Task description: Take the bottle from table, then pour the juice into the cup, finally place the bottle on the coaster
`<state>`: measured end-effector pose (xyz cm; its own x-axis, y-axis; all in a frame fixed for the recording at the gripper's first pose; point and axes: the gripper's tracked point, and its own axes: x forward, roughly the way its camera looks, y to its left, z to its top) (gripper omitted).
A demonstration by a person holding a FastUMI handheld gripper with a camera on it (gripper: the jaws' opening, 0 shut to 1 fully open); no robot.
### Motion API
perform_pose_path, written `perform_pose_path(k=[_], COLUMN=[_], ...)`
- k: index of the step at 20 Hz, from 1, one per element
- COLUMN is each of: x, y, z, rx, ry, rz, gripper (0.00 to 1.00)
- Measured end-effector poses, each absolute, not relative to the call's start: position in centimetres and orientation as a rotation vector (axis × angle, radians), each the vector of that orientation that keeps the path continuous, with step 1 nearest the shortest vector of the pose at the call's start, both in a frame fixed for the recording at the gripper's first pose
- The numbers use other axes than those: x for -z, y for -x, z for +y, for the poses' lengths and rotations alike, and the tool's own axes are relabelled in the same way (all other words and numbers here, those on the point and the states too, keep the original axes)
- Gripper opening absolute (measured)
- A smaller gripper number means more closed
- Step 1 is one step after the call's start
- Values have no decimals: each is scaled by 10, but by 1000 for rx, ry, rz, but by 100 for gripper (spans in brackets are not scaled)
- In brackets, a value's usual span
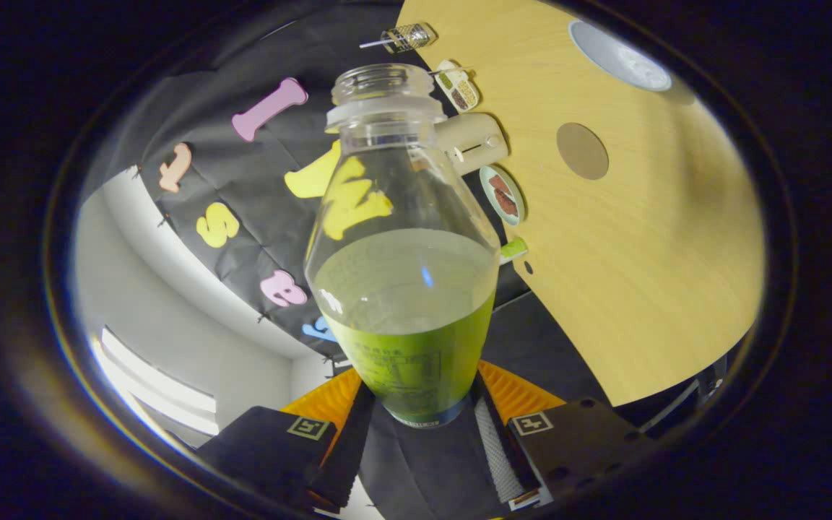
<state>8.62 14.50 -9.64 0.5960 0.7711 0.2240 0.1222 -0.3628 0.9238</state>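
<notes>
- Bottle (401, 253): a clear, uncapped bottle with green juice sits clamped between your gripper (416, 426) fingers, one pressing on each side of its labelled lower body.
- You are holding it lifted off the table (647, 289), with the whole view tilted, so the wooden tabletop slopes away beside the bottle and the juice surface lies level about halfway up the bottle.
- Its open mouth points away from you, toward the far edge of the table.
- A round brown coaster (582, 150) lies flat in the middle of the tabletop, with bare wood all around it, well apart from the bottle.
- A pale, round cup (620, 56) rests beyond the coaster, near the table's far corner; only its rim and inside are visible.
- Along the table edge nearest the bottle runs a row of small things: a wire mesh piece (405, 36), a small dish of mixed bits (458, 85), a beige cylinder (474, 141) lying just behind the bottle neck, an oval dish (503, 195) of something dark, and a small green piece (513, 249).
- Wide, bare wood spreads from that row past the coaster to the opposite edge.
</notes>
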Motion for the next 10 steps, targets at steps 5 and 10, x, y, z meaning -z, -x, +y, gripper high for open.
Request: perform_pose_path(k=[5, 10], x=[117, 141], y=[-81, -77], z=[154, 155], rx=[-762, -688], ry=[-1610, -1360], rz=[774, 799], gripper=[76, 77])
